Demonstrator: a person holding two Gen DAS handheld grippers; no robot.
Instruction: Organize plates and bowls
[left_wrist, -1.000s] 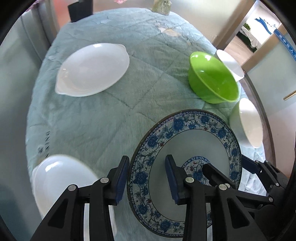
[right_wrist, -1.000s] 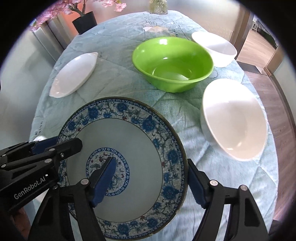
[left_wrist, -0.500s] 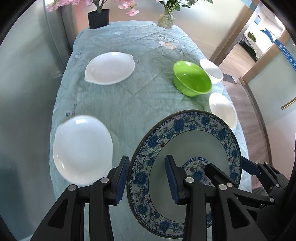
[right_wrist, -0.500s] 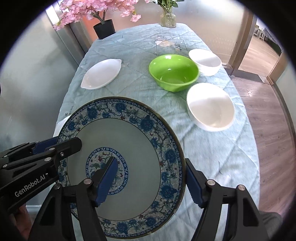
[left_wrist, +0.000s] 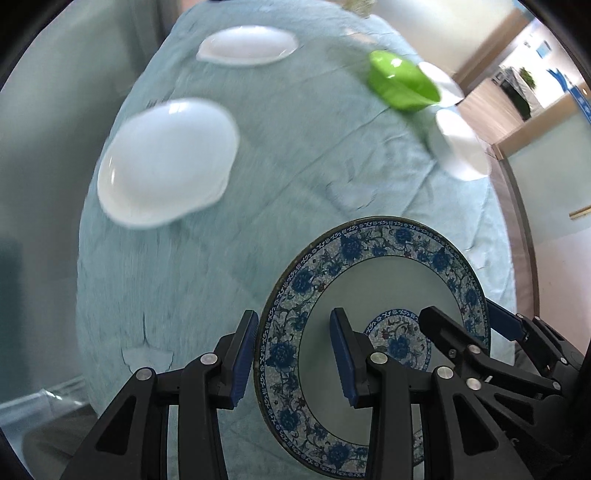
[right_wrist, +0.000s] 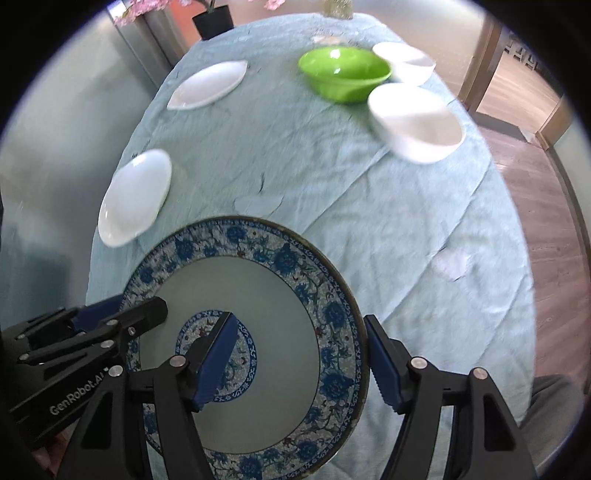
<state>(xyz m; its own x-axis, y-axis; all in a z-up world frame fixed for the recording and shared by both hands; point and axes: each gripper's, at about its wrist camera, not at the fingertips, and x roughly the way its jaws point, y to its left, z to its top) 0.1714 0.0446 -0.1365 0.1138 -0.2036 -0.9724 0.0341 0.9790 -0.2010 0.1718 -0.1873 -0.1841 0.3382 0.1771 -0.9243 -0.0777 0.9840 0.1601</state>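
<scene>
A long table under a quilted pale-teal tablecloth (right_wrist: 332, 192) is filling both views, its dishes slightly smeared by blur. Above its near end, a large blue-and-white floral plate (right_wrist: 258, 295) is hanging in the air, gripped on opposite sides: the left gripper (left_wrist: 293, 363) is clamping its left rim between the blue pads, and the right gripper (right_wrist: 301, 363) is clamping the right rim likewise. On the cloth, a white round plate (left_wrist: 166, 162) is lying near the left edge, with a white eared dish (left_wrist: 247, 46) farther along that side. Across on the right, a white bowl (right_wrist: 417, 122) is sitting just beside a green bowl (right_wrist: 345, 72), and a smaller white bowl (right_wrist: 406, 61) is sitting just behind the green one.
</scene>
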